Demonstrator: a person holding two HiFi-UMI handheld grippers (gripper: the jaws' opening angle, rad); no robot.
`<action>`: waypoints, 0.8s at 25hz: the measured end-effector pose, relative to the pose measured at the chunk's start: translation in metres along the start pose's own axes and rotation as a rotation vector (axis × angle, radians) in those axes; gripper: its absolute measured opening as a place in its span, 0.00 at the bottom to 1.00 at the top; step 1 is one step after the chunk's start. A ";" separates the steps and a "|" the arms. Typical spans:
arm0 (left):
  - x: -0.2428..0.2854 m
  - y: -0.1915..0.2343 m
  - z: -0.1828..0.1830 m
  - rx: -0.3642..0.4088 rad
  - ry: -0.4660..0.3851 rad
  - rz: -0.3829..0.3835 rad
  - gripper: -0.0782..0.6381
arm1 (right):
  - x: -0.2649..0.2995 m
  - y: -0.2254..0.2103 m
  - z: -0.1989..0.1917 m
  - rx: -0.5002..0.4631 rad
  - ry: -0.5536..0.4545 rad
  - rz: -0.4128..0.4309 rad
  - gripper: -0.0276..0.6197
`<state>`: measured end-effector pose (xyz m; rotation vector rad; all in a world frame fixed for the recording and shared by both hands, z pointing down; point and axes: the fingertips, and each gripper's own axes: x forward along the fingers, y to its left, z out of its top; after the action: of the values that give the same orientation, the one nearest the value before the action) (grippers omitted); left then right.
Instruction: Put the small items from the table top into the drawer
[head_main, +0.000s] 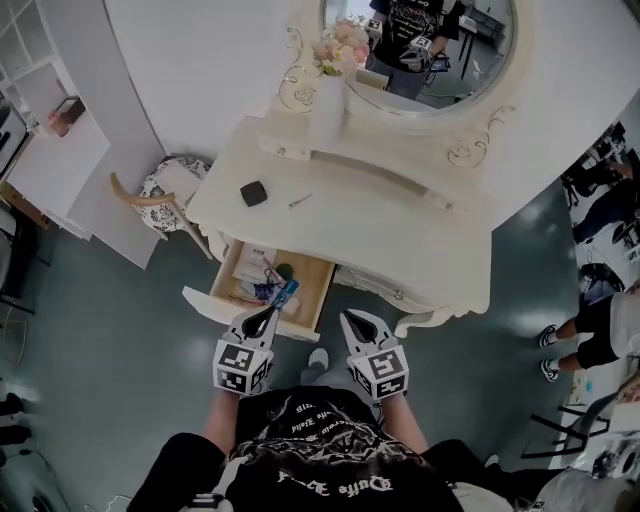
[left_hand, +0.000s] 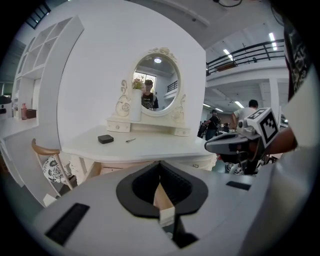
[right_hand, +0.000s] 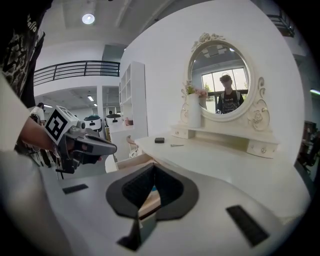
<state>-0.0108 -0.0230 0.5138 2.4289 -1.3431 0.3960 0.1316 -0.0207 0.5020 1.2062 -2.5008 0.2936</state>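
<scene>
Left claw (head_main: 266, 318): jaws closed together, nothing held. Right claw (head_main: 356, 320): same, closed and empty. Both hang side by side at the front edge of the open drawer (head_main: 322, 290). Black box (head_main: 254, 193) and small metal piece (head_main: 300, 201) lie near each other on the worktop (head_main: 400, 240), well apart from the claws. The worktop surface is open to their right.
</scene>
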 end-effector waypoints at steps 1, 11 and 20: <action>0.005 0.000 0.002 -0.004 -0.002 0.009 0.13 | 0.003 -0.005 0.001 -0.001 0.002 0.011 0.06; 0.044 -0.001 0.019 -0.048 -0.026 0.110 0.13 | 0.031 -0.054 0.015 -0.037 -0.004 0.118 0.06; 0.056 0.005 0.023 -0.069 -0.016 0.185 0.13 | 0.051 -0.068 0.015 -0.051 0.027 0.204 0.06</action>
<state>0.0156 -0.0781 0.5160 2.2650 -1.5676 0.3698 0.1518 -0.1043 0.5106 0.9232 -2.5940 0.2935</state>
